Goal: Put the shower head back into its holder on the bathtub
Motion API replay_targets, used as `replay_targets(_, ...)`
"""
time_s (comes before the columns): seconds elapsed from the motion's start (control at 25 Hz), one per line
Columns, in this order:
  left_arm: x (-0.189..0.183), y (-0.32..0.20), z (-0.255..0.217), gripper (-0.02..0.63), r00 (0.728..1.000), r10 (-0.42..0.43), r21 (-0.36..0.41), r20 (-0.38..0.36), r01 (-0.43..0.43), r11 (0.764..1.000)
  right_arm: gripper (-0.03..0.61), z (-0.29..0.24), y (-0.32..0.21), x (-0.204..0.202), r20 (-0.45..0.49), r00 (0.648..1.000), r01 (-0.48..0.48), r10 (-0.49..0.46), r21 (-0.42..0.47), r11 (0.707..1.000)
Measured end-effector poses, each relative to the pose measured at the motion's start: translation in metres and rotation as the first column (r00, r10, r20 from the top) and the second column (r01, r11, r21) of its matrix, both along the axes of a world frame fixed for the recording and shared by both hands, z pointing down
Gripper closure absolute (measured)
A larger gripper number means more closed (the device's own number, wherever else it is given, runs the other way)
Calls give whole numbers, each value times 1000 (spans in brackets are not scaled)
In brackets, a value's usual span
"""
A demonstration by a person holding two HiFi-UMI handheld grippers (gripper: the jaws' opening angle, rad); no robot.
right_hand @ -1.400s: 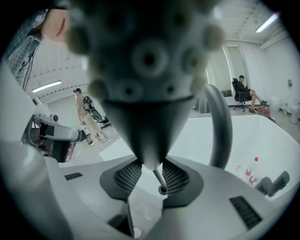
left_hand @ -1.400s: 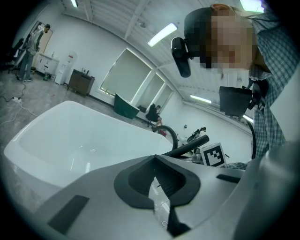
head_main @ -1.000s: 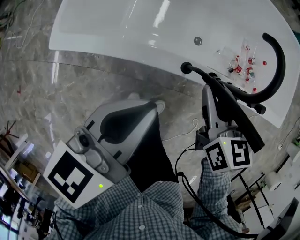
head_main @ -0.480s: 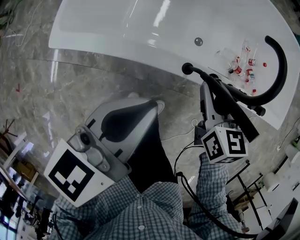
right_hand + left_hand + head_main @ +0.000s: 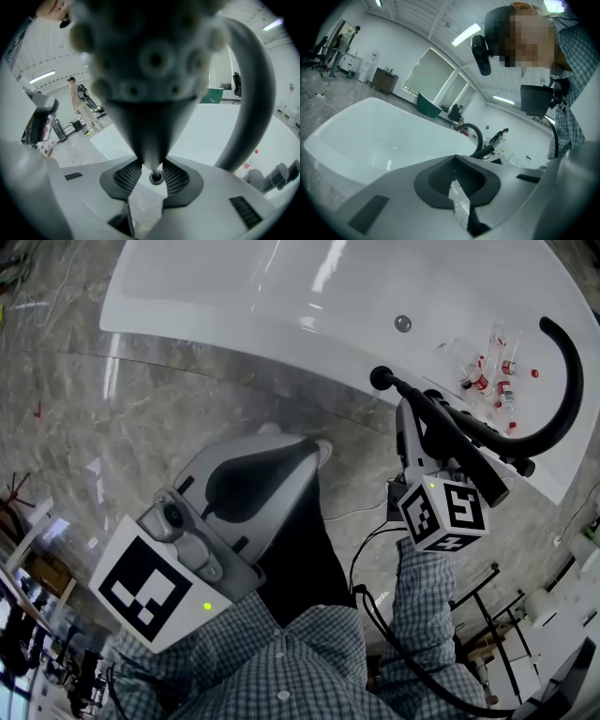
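The black shower head [image 5: 150, 70] is clamped by its tapered neck between the pads of the right tongs [image 5: 155, 169] and is held over the bathtub [image 5: 281, 296] rim. The left tongs [image 5: 454, 161] are closed together, empty and well apart from it.

The shirt [image 5: 309, 667] has little blue-and-white checks. The grey left gripper [image 5: 311, 454] and right gripper [image 5: 405, 418] wear black-and-white patterned cubes [image 5: 141, 585].

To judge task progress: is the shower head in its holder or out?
Out. The shower head is gripped in the right hand-held gripper, held in the air at the bathtub rim.
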State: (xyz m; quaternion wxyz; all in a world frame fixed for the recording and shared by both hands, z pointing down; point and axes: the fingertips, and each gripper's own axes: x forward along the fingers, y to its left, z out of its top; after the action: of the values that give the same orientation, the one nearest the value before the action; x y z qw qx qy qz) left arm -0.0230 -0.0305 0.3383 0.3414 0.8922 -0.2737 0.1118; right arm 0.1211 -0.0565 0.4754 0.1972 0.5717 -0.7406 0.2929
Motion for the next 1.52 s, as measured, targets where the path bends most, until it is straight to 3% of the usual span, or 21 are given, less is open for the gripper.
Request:
replay_targets(0.72, -8, -1, 16, 604, 999, -6, -16, 32, 7, 1000, 451, 50, 4, -8, -70, 993, 92, -99, -90, 992)
replay_targets(1.52, -14, 3, 29, 604, 999, -17, -41, 32, 19, 999, 451, 86, -10, -15, -198, 957, 182, -211, -155, 971)
